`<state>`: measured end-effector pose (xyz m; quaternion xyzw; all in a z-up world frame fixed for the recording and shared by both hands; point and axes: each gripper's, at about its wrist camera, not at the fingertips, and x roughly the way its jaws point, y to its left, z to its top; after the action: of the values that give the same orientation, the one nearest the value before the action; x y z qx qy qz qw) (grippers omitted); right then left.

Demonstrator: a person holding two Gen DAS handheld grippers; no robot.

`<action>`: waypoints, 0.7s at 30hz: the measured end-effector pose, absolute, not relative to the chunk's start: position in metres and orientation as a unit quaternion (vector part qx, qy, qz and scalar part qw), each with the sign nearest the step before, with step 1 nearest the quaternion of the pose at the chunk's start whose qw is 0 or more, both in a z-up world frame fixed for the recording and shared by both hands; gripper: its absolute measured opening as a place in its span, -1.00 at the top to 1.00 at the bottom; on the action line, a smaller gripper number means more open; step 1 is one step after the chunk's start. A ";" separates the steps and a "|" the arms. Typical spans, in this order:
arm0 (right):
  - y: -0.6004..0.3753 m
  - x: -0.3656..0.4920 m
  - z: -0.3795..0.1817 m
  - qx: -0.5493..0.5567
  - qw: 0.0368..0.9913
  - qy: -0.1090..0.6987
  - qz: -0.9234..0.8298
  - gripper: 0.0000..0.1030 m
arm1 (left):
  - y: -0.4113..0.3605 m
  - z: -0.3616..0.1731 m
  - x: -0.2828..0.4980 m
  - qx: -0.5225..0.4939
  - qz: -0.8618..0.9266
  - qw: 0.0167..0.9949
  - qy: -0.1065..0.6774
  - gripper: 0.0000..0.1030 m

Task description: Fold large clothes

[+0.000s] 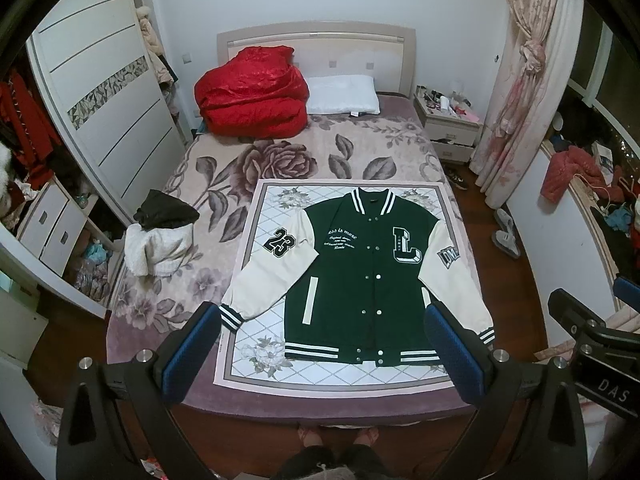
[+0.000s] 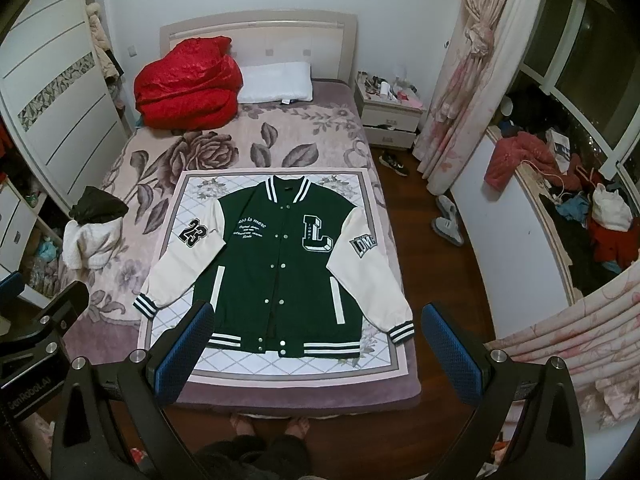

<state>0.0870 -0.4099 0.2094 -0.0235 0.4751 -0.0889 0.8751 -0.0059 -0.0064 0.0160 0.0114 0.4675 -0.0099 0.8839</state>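
The likeliest trouble is a lopsided fold: both sleeves splay outward, so a pinch at the cuff alone could drag the thick jacket (image 1: 360,276) askew on the loose mat (image 1: 248,376), or bunch the mat on the bed (image 1: 200,168). The left tool (image 1: 320,356) and right tool (image 2: 316,356) hang above the foot edge of the bed, each spread apart and empty. The jacket is green with cream sleeves, snapped shut, lying flat and face-up on the mat, collar toward the headboard.
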 end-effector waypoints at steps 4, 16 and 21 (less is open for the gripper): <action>-0.410 0.087 0.212 -0.024 0.875 0.475 -0.089 -1.00 | -0.010 0.021 -0.007 0.012 -0.010 0.885 0.465 -1.00; -0.410 0.086 0.210 -0.024 0.876 0.474 -0.089 -1.00 | -0.009 0.019 -0.007 0.012 -0.010 0.886 0.464 -1.00; -0.409 0.085 0.210 -0.024 0.876 0.473 -0.090 -1.00 | -0.011 0.023 -0.007 0.011 -0.010 0.886 0.463 -1.00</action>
<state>0.0852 -0.4094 0.2097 -0.0244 0.4734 -0.0900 0.8759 -0.0067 -0.0105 0.0230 0.0105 0.4628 -0.0100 0.8863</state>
